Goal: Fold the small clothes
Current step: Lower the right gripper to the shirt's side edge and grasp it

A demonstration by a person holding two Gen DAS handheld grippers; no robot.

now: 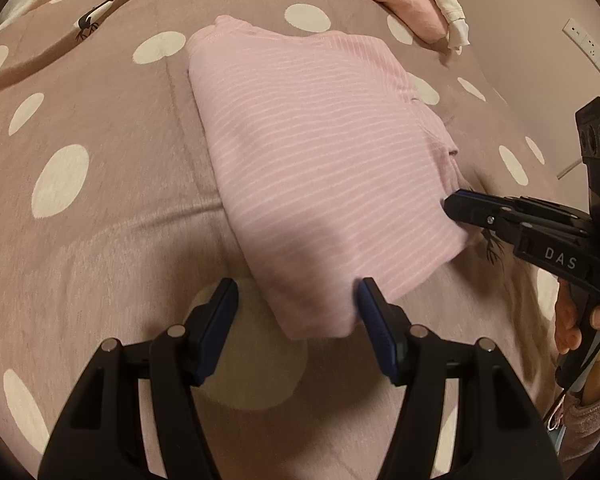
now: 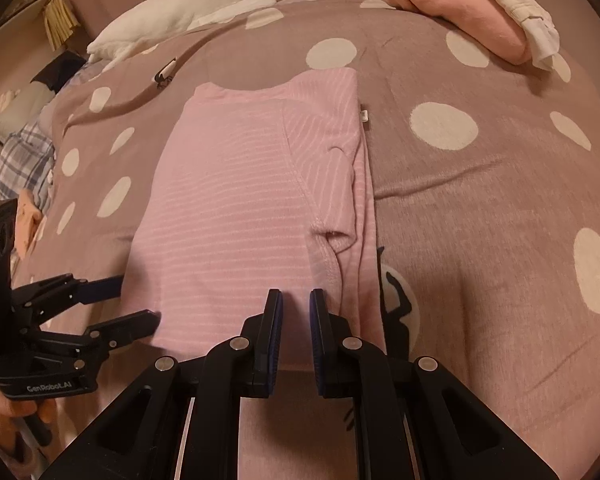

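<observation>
Pink striped shirt, half folded on bed, long axis running near to far.
Near hem is pinched by right hand-held gripper; left hand-held gripper, spread, straddles near-left corner.

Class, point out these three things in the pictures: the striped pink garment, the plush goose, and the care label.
Striped pink garment [image 2: 228,208], right wrist view: middle of its folded front.
Plush goose [image 2: 204,8], right wrist view: its white body.
Care label [image 2: 365,117], right wrist view: tag at the garment's right edge.

Both wrist cams close, angled down, shared pink striped top on bed
</observation>
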